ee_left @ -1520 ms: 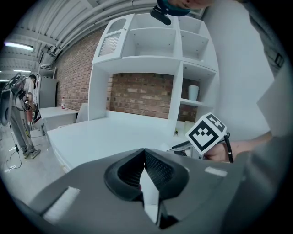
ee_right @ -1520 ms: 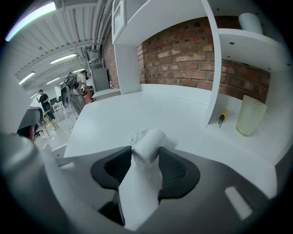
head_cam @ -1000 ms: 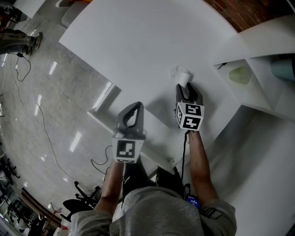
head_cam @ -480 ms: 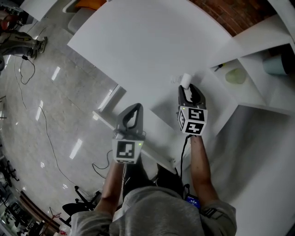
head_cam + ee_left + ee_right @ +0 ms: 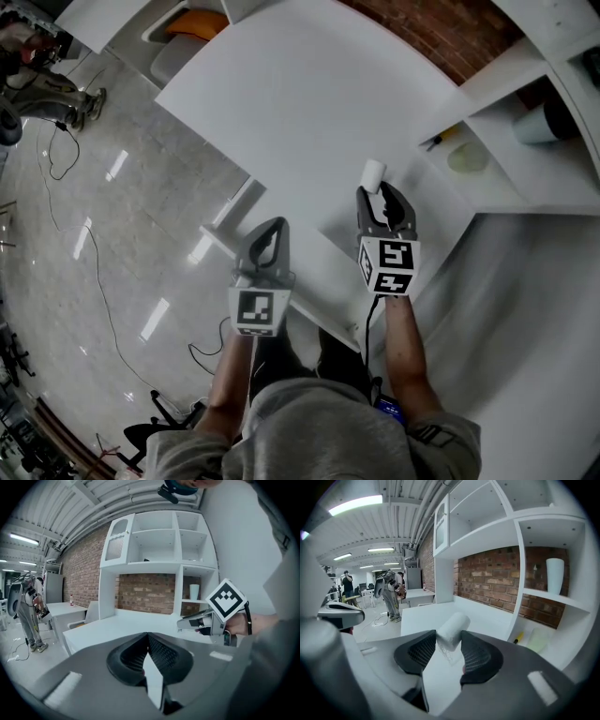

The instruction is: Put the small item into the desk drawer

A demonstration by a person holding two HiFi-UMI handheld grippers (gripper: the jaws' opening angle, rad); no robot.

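Nearest, off the table's front edge, the left gripper (image 5: 271,228) has its fingers together and holds nothing. Above the table (image 5: 309,103) the right gripper (image 5: 380,194) has its fingers part open, clamped on the small white roll (image 5: 372,174), which is held clear of the table top.

Risks, my guess:
- Only the roll's near end sits between the ribbed black pads (image 5: 476,656). With a shallow grip on a round, soft thing, it could pivot or slip out before the drawer.
- The drawer isn't clearly picked out under the table, so the aim is uncertain.

The roll is a short cylinder with a papery, pebbled wrap and what looks like a crinkly loose end underneath. Behind the table are a smooth white shelf unit (image 5: 511,178) and a rough brick wall (image 5: 441,37).
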